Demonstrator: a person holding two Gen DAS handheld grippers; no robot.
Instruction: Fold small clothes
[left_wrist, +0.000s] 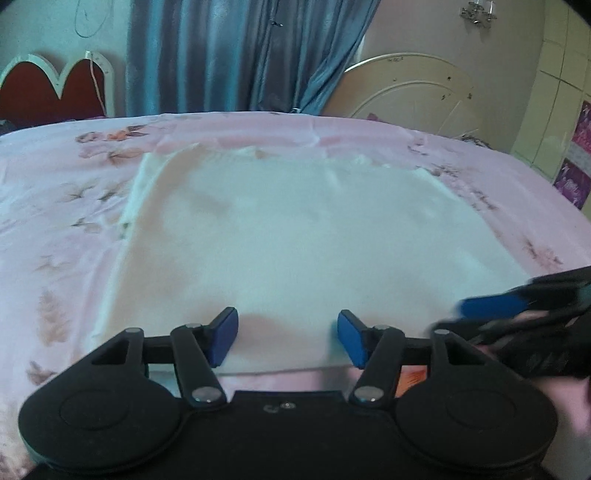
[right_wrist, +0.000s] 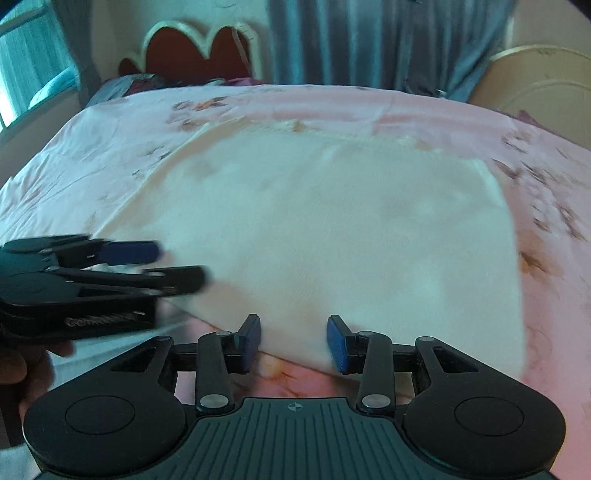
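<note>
While cloth (left_wrist: 295, 236) lies flat on bed (left_wrist: 55, 206) — both jaws apart.

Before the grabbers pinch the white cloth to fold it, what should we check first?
1. White cloth lies flat on the pink bedsheet: ok.
2. Left gripper jaws apart, nothing pinched: ok.
3. Right gripper jaws apart, nothing pinched: ok.
4. Both grippers sit at the cloth's near edge: ok.
5. Nothing lying on top of the cloth: ok.
6. Pads touching the fabric yet: cannot tell.
</note>
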